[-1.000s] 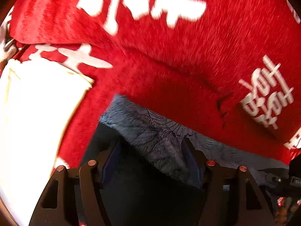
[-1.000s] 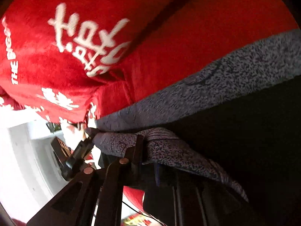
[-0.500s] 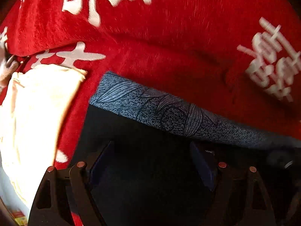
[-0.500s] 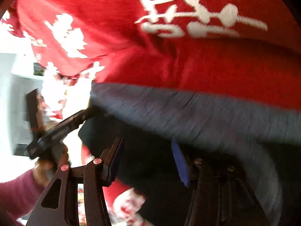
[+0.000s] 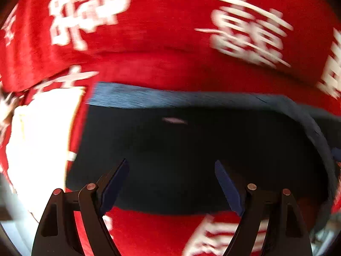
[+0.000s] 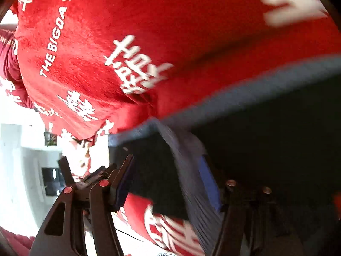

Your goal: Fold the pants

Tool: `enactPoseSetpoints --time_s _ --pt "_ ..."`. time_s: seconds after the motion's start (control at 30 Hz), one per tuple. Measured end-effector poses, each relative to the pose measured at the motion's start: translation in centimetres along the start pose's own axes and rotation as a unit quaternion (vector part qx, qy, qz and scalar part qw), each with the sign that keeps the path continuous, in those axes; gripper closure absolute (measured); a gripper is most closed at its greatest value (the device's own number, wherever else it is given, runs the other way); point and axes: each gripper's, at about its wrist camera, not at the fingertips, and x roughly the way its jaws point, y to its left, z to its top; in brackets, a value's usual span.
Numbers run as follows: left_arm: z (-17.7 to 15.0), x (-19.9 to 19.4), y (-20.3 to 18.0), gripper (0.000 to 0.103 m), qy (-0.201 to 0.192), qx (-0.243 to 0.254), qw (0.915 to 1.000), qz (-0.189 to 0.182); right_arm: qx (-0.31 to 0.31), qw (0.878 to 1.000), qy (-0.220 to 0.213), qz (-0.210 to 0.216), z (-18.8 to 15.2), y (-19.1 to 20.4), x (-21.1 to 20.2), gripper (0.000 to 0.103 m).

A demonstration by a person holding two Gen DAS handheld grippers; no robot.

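A: Where are the black pants (image 5: 191,157) right now?

B: Lying on the red blanket with white lettering (image 5: 162,59), grey-blue waistband (image 5: 162,99) along the far edge. In the left wrist view they look fairly flat. In the right wrist view a corner of the waistband (image 6: 181,149) is bunched up and stands between the fingers of the right gripper (image 6: 168,181).

A: So is the right one holding it?

B: I'd say not. Its jaws stand fairly wide with cloth between them, but I see no pinch. The picture is blurred, so a light touch on the right pad can't be ruled out.

A: And the left gripper (image 5: 171,183)?

B: Jaws wide, nothing between them, hovering low over the black cloth and aimed toward the waistband. The right one is tilted, pointing along the waistband's end near the blanket's edge.

A: What could go wrong?

B: My guess is that the bunched corner is the trouble. If it's left rucked, the fold sets crooked. If the right jaws close there, they might catch several layers, or the blanket underneath, and drag the whole garment askew. The left side has no hold either, so any pull from the right would slide the pants instead of folding them.
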Motion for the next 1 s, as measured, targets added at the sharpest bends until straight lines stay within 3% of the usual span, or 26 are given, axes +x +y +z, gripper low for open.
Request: enactPoseSetpoints --time_s 0.17,0.3,0.4,0.53,0.63,0.83,0.87,0.9,0.93,0.97,1.0 --pt "-2.1 -1.8 -9.1 0.020 0.010 0.066 0.9913 -0.113 0.078 0.995 -0.056 -0.015 -8.3 -5.0 -6.9 0.039" --pt "-4.2 -2.8 -16.4 0.020 0.022 0.122 0.9740 -0.190 0.139 0.985 -0.096 -0.044 -15.8 -9.0 -10.9 0.036" --pt "-5.6 -3.1 -21.2 0.020 0.038 0.151 0.9621 -0.224 0.192 0.972 -0.120 -0.060 -21.1 -12.0 -12.8 0.036" --pt "-7.6 -2.5 -25.1 0.020 0.050 0.173 0.9572 -0.227 0.248 0.958 -0.122 -0.074 -26.3 -16.9 -12.9 0.036" --pt "-8.1 -0.9 -25.6 0.020 0.063 0.176 0.9564 -0.224 0.271 0.955 -0.107 -0.064 -28.3 -19.9 -11.9 0.036" --pt "-8.6 1.6 -26.6 0.020 0.080 0.179 0.9594 -0.203 0.283 0.953 -0.096 0.043 -28.2 -22.8 -9.9 0.037" --pt "-8.6 1.9 -26.7 0.020 0.085 0.174 0.9600 -0.203 0.283 0.953 -0.094 0.061 -28.0 -23.0 -9.7 0.046" --pt "-8.7 2.0 -26.9 0.020 0.088 0.166 0.9605 -0.205 0.281 0.952 -0.091 0.075 -27.9 -23.1 -9.7 0.070" --pt "-8.7 1.9 -27.1 0.033 0.088 0.162 0.9594 -0.214 0.283 0.951 -0.092 0.088 -27.6 -22.7 -9.6 0.082" --pt "-8.6 1.9 -27.4 0.046 0.089 0.164 0.9572 -0.221 0.290 0.947 -0.100 0.101 -27.5 -22.5 -10.3 0.086" --pt "-8.6 1.9 -28.0 0.068 0.100 0.172 0.9525 -0.231 0.289 0.946 -0.105 0.106 -27.4 -22.1 -10.8 0.087"
